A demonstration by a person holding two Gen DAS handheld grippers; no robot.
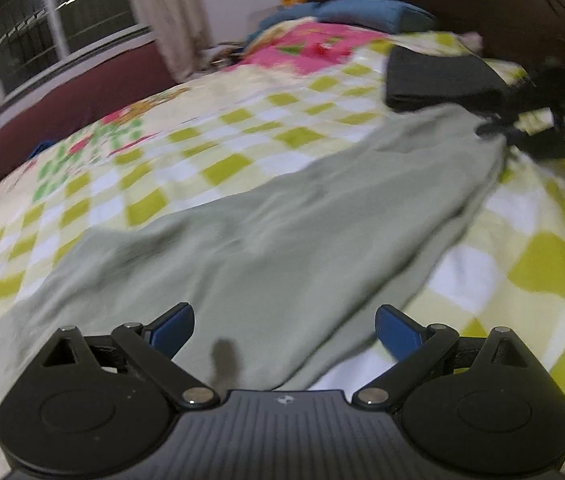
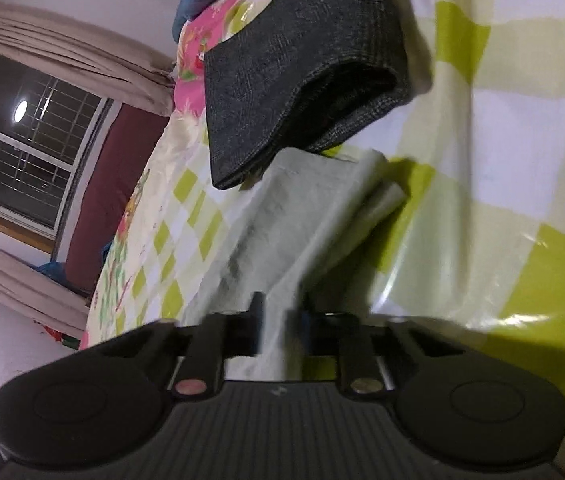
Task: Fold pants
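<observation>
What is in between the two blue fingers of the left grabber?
Only the green pants. In the left wrist view, the left gripper stands open above them, and pale green cloth fills the gap between its blue fingers.

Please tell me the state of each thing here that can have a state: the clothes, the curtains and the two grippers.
Light green pants: spread out on the checkered bedcover, not fully folded.
Dark grey pants: folded, lying beyond the green ones.
Left gripper: jaws open, empty, above the green pants.
Right gripper: jaws closed on the green pants.
Curtains: drawn aside from the window.
</observation>
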